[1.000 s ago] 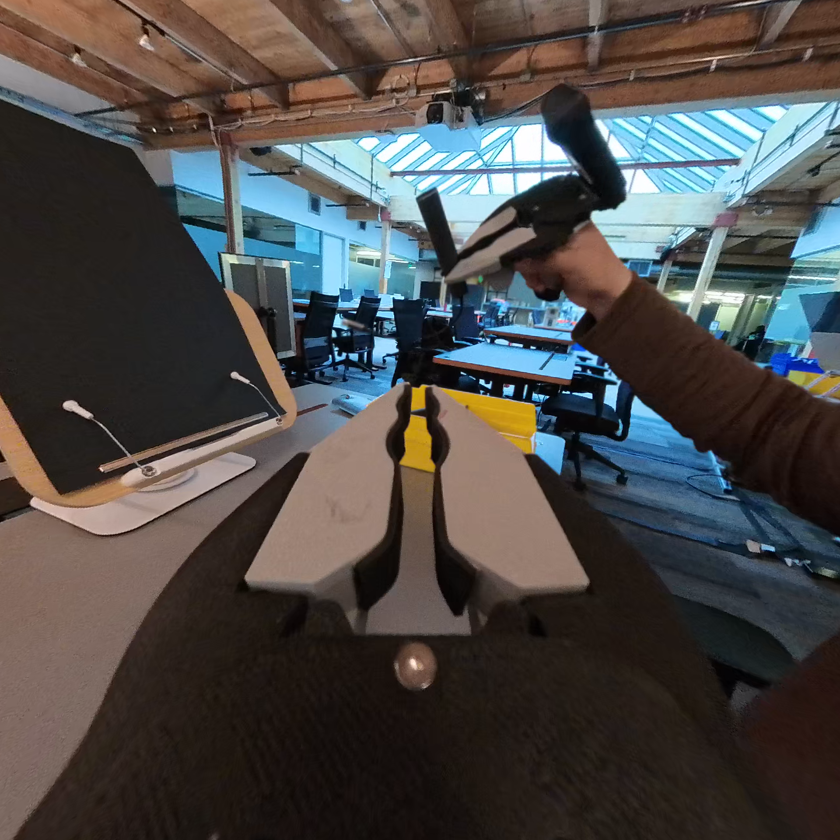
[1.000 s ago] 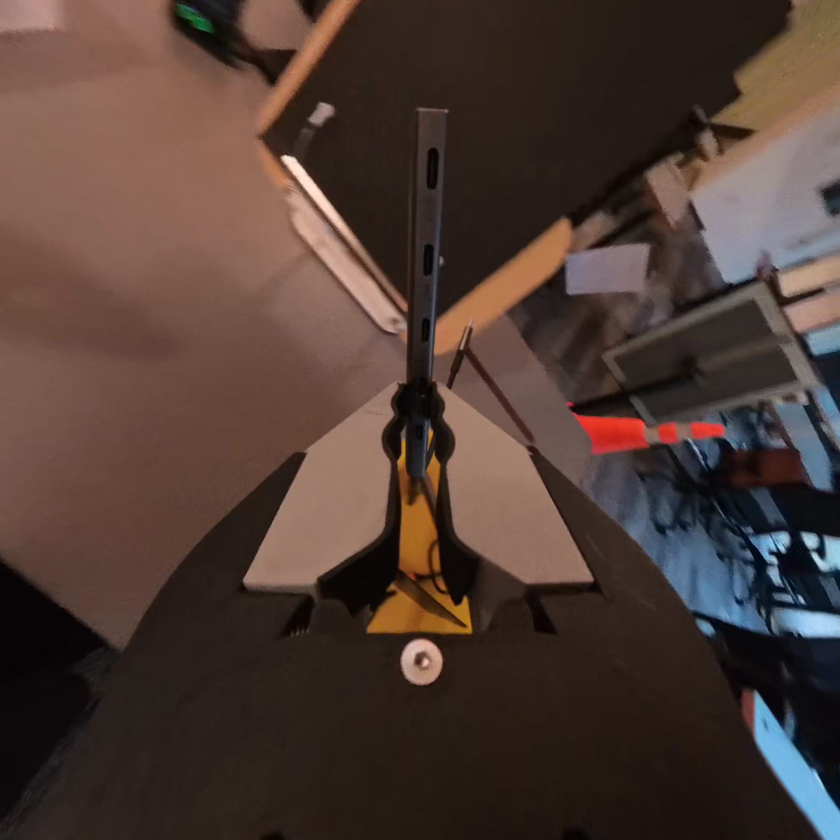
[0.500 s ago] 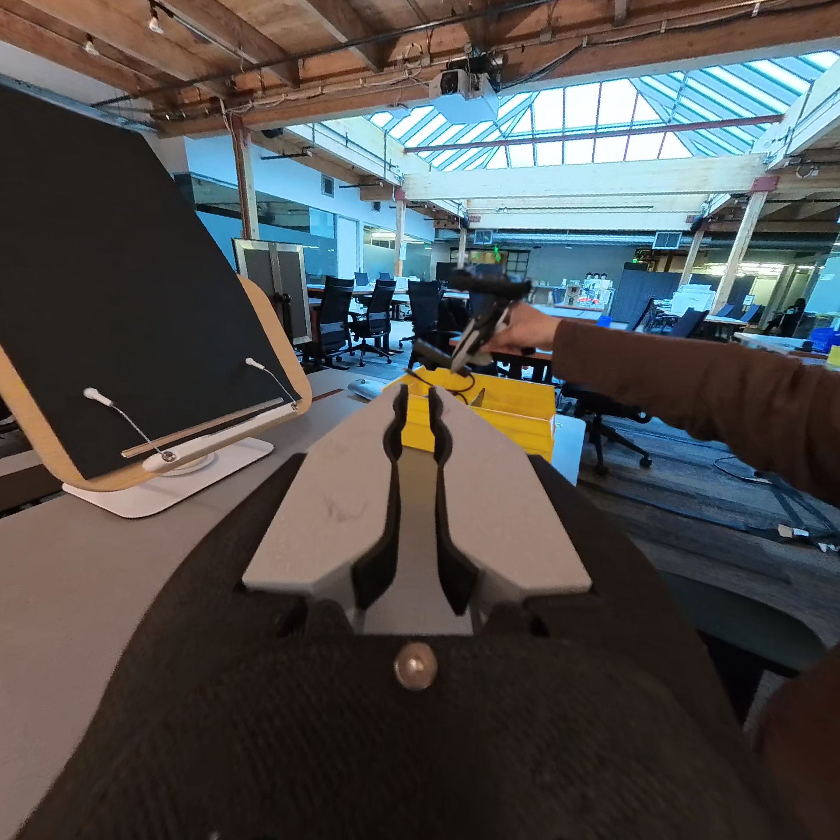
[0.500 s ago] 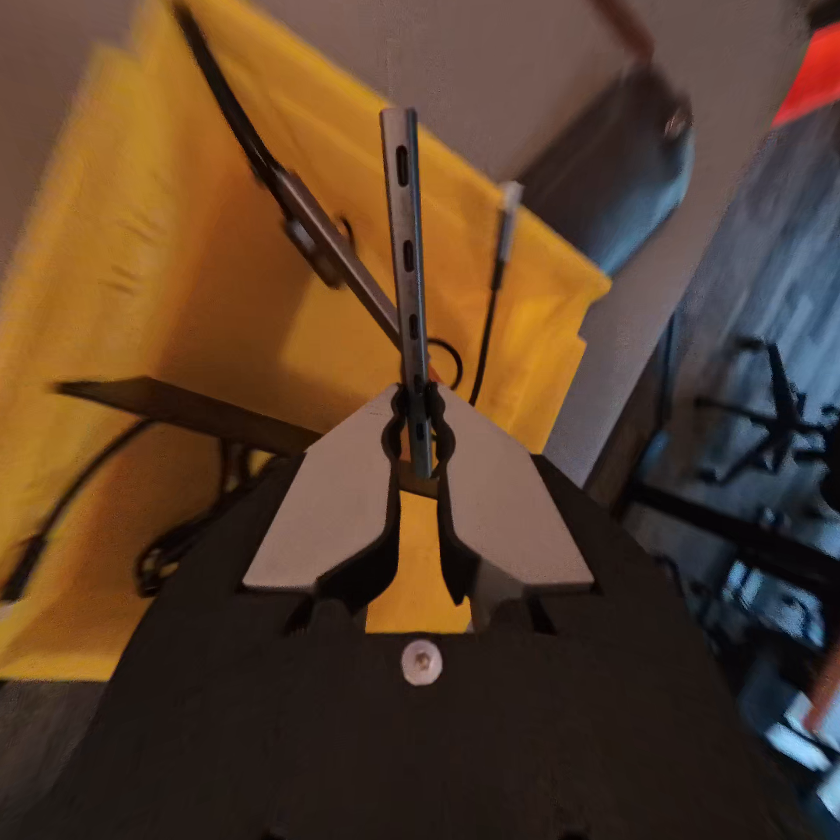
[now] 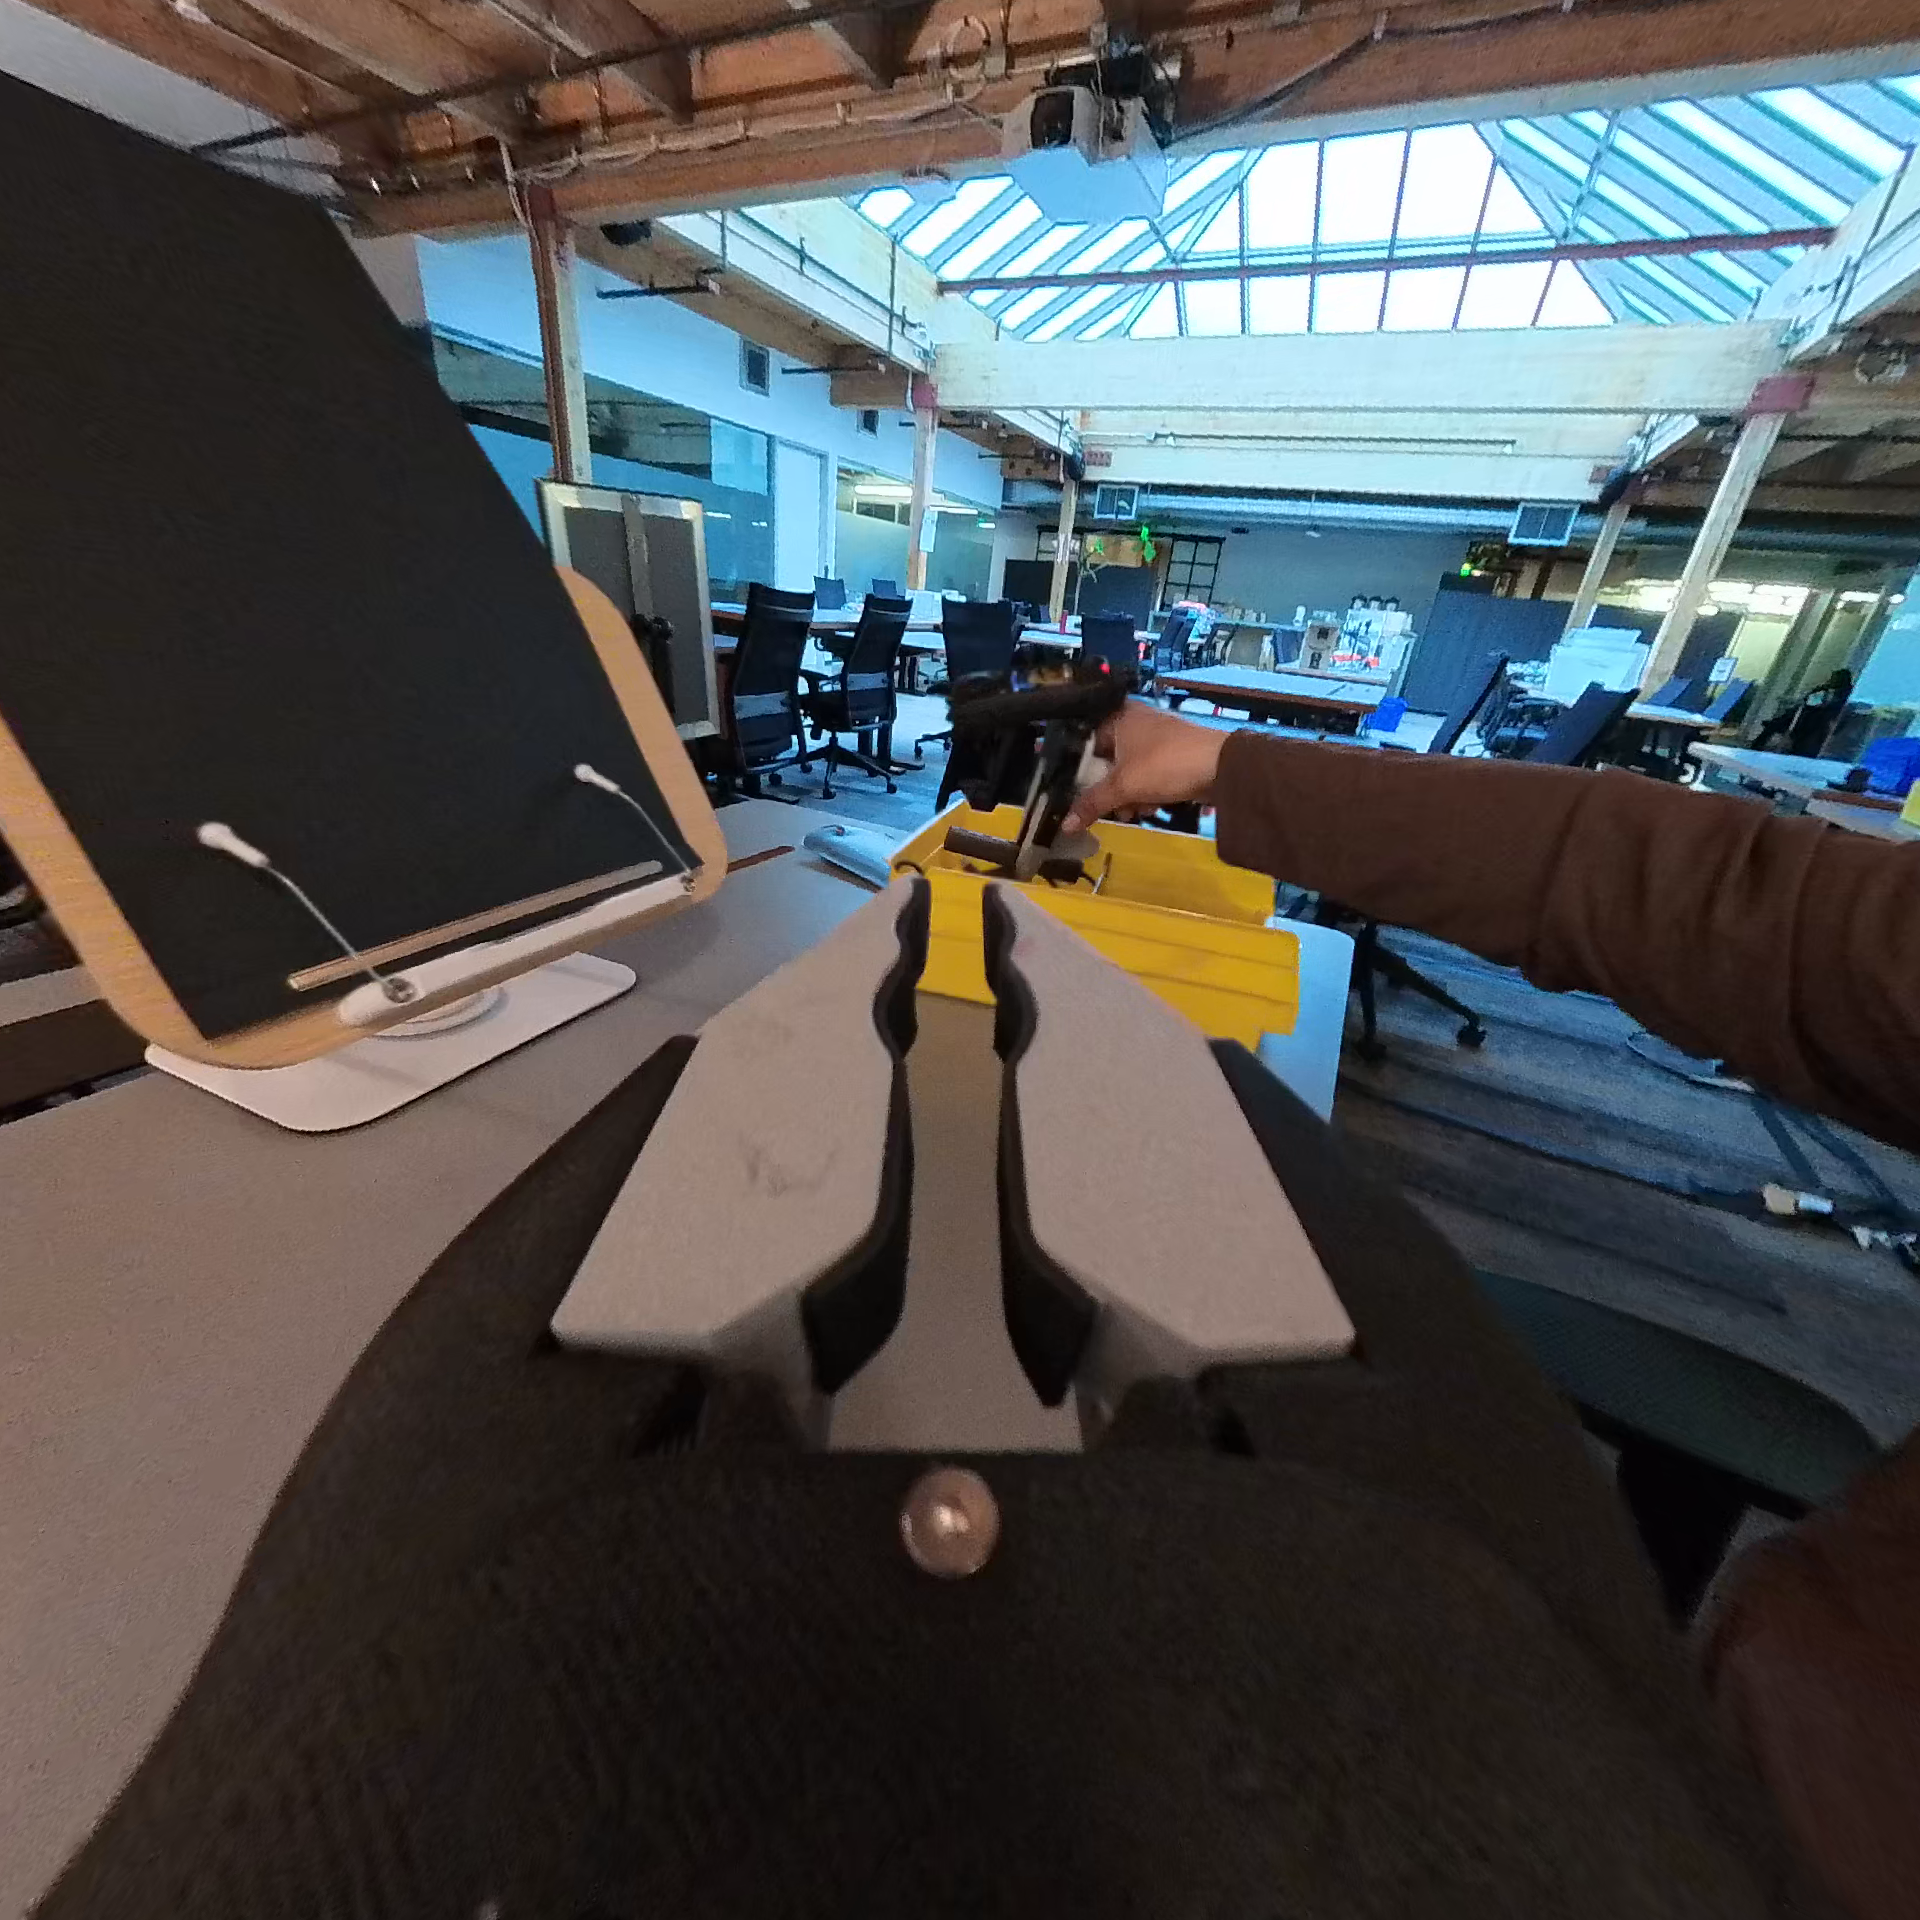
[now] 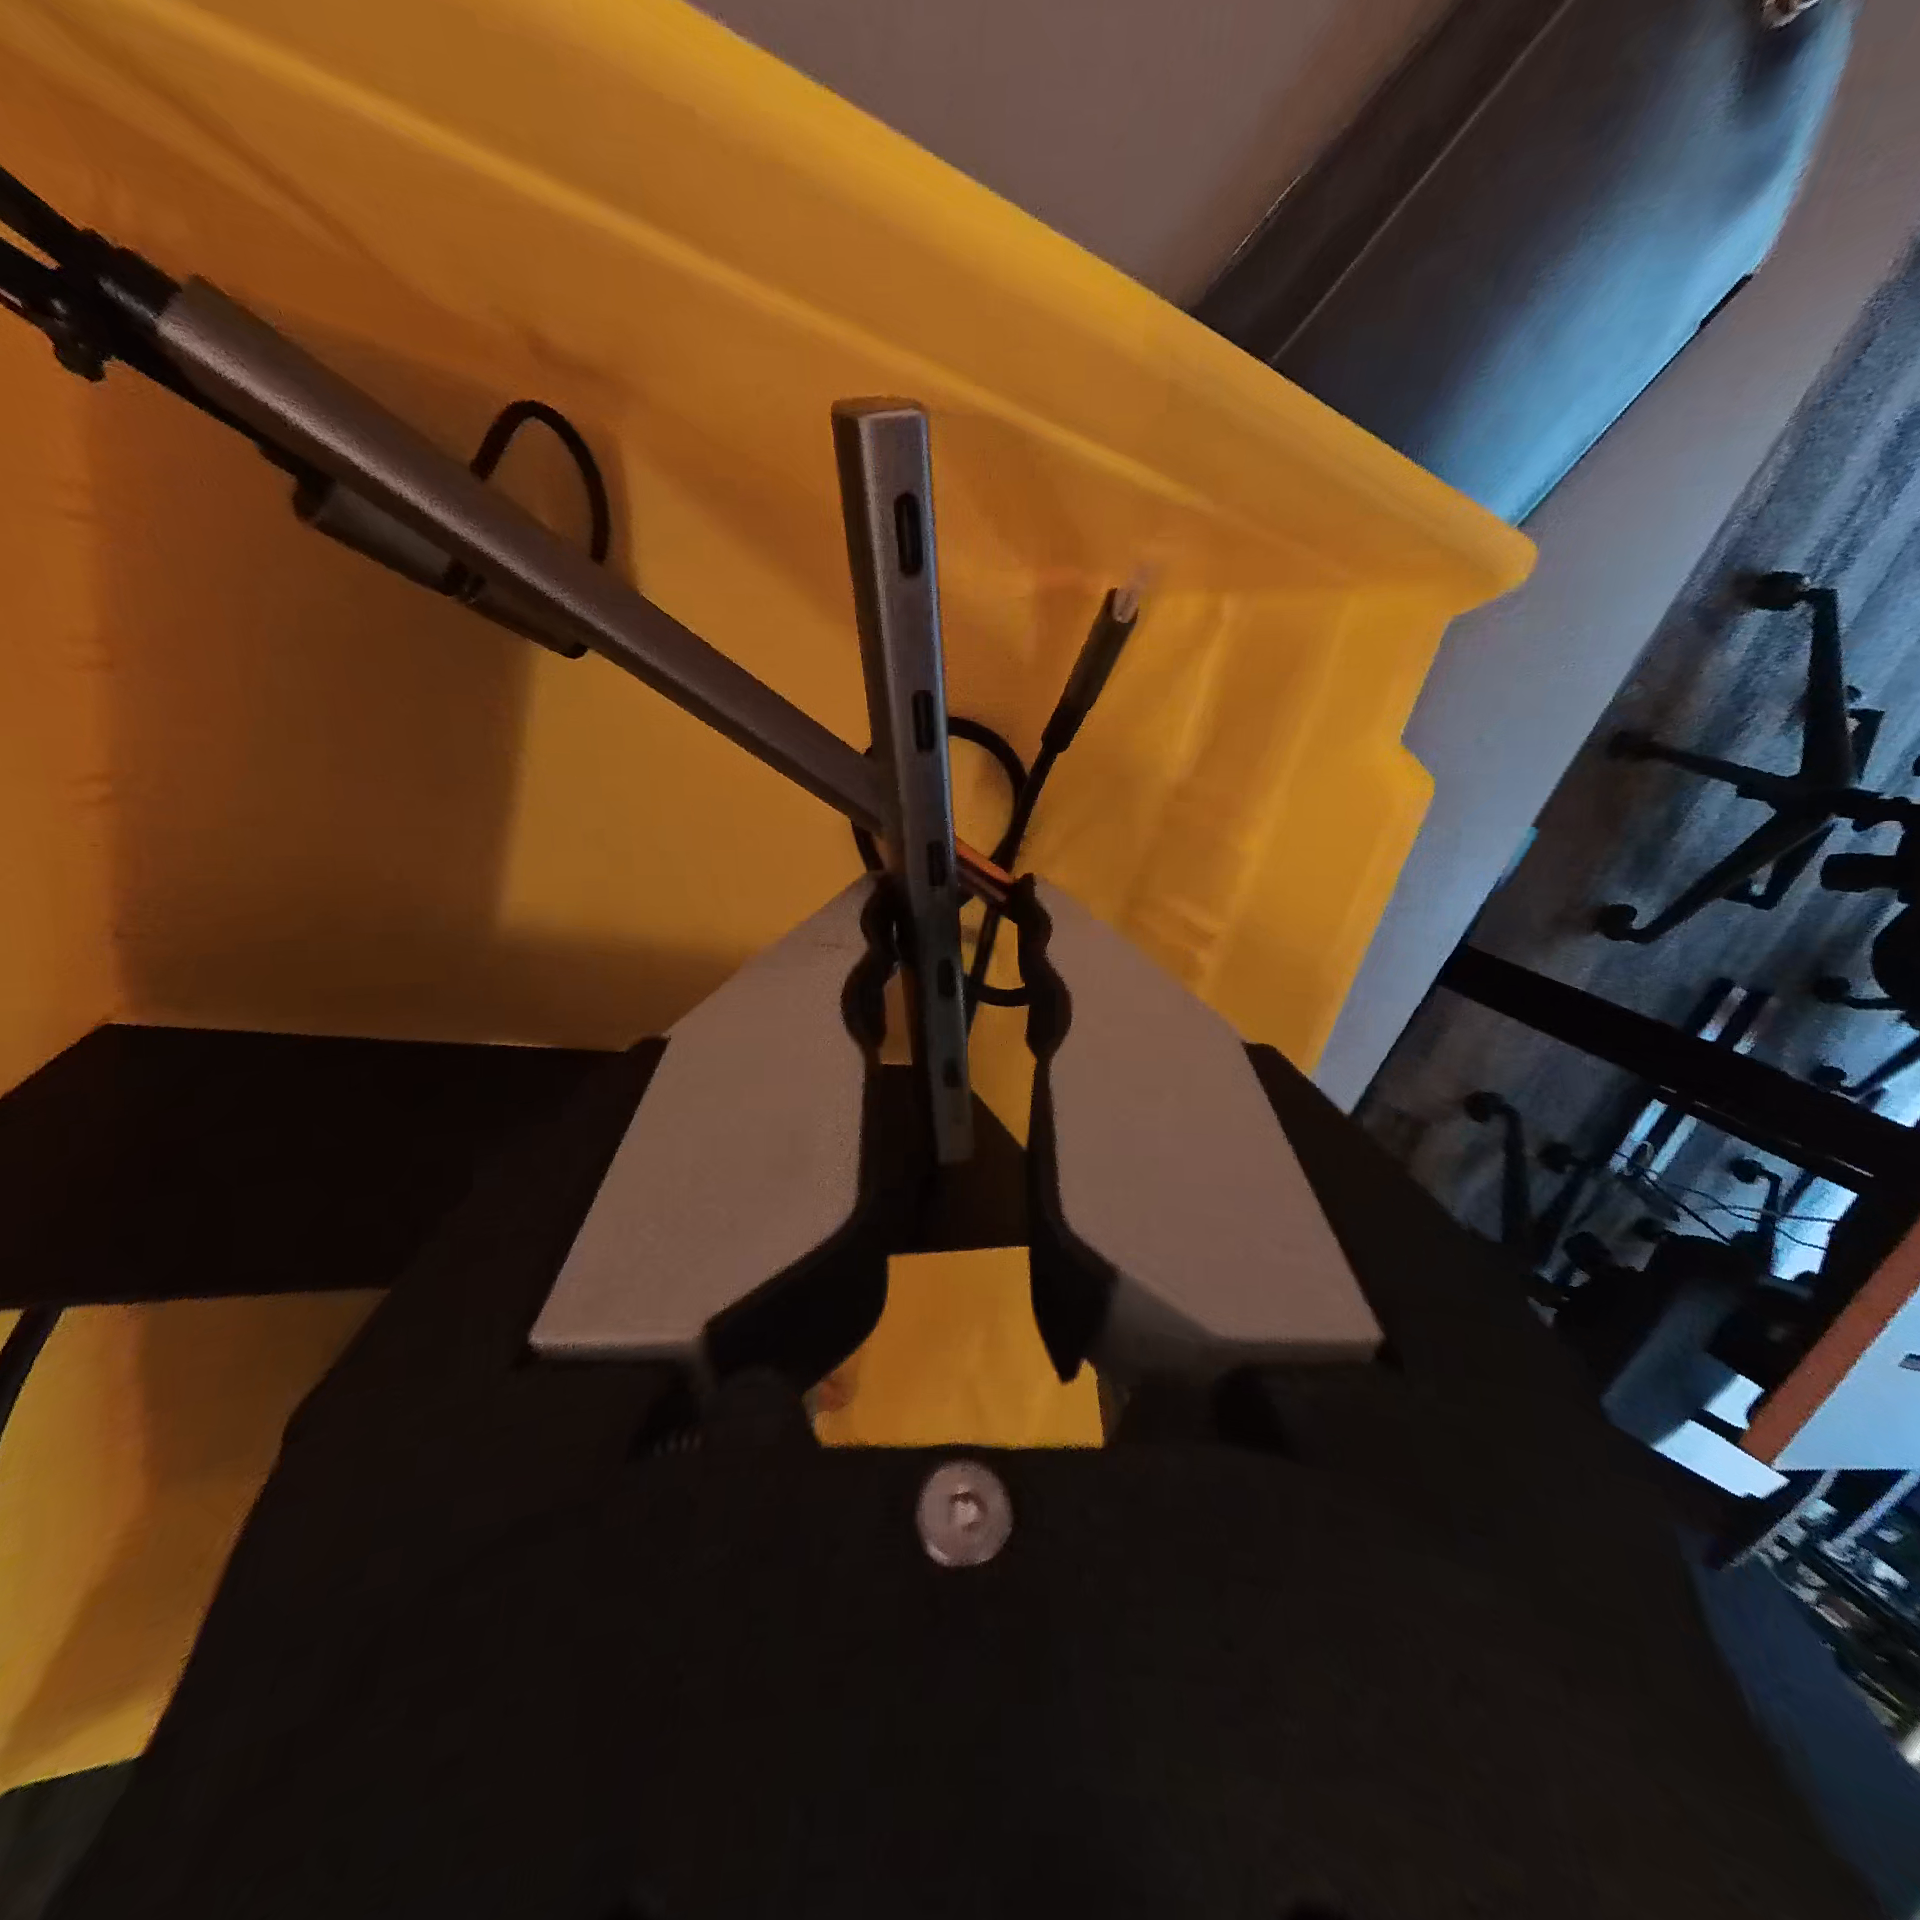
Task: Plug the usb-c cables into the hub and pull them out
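My right gripper (image 6: 951, 894) is inside a yellow bin (image 6: 727, 260). Its jaws stand apart around a slim grey hub (image 6: 902, 623), which leans against the left finger with a gap on its right. The hub's short black cable ends in a free usb-c plug (image 6: 1091, 665). A second grey hub (image 6: 436, 530) with cables plugged in lies across the bin behind it. In the left wrist view my right gripper (image 5: 1039, 831) dips into the bin (image 5: 1143, 935). My left gripper (image 5: 954, 904) hovers over the grey table, its jaws nearly together and empty.
A black board with a wooden rim (image 5: 260, 623) stands on a white base at the left of the table (image 5: 208, 1299). A brown sleeve (image 5: 1558, 894) reaches across from the right. A dark flat panel (image 6: 312, 1143) lies in the bin. The table edge is just right of the bin. Spacing between my two grippers at the tips: around 55 centimetres. The free usb-c plug (image 6: 1091, 665) is about 4 centimetres from my right fingertips and 60 centimetres from my left.
My right gripper swung down from high in the air into the yellow bin with the hub, then opened its jaws around it. My left gripper stayed almost still.
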Demonstrator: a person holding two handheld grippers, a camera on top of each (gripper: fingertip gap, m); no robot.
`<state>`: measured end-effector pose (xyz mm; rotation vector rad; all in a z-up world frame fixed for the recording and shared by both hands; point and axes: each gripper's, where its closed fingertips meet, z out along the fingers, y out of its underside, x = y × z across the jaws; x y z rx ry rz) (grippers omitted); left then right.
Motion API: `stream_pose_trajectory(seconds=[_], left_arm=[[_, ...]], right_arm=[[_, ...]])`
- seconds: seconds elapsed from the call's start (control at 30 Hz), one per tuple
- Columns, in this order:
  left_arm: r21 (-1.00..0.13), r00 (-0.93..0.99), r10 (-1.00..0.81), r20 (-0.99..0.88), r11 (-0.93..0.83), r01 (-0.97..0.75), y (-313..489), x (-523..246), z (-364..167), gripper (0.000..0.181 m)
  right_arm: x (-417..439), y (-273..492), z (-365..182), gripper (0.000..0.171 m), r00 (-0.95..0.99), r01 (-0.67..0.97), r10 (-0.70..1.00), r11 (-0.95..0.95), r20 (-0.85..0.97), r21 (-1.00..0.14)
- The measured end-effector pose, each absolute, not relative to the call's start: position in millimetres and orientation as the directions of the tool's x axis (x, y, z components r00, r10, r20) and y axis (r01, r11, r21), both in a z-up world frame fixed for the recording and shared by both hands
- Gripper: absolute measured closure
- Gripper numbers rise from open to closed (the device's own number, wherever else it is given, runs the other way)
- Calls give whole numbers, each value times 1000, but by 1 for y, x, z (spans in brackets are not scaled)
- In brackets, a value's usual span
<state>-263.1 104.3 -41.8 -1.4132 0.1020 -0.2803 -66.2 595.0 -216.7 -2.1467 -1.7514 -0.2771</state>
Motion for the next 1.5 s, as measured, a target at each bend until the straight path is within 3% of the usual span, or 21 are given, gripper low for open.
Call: stream_pose_trajectory(seconds=[0.23, 0.67, 0.77, 0.9, 1.07, 1.1, 1.13, 1.27, 1.5], left_arm=[[-980, 962, -256, 91, 151, 132, 95, -262, -35, 174], [-980, 961, -257, 99, 141, 138, 97, -262, -38, 175], [-981, 962, -255, 99, 134, 137, 99, -263, -40, 175], [-982, 961, -256, 103, 127, 139, 100, -263, -43, 175], [-984, 957, -267, 116, 103, 148, 106, -261, -50, 175], [-985, 957, -266, 115, 94, 145, 107, -261, -52, 175], [-986, 957, -265, 114, 85, 141, 109, -261, -55, 175], [-990, 951, -286, 121, 36, 136, 118, -255, -67, 175], [-991, 933, -348, 86, -124, 45, 159, -232, -110, 166]], right_arm=[[-62, 596, -196, 138, 239, 962, 897, -168, 372, -215], [-103, 563, -160, 142, 130, 944, 914, 6, 385, -331], [-116, 551, -161, 138, 59, 943, 922, 75, 384, -325], [-133, 525, -169, 145, -146, 913, 901, 282, 409, -294], [-128, 553, -192, 126, -188, 948, 843, 289, 504, -130], [-127, 554, -198, 132, -204, 950, 847, 293, 491, -110], [-124, 555, -206, 148, -228, 950, 850, 301, 476, -82], [-116, 566, -218, 154, -308, 938, 806, 347, 506, 19], [-109, 558, -156, 164, -257, 898, 806, 403, 533, -175]])
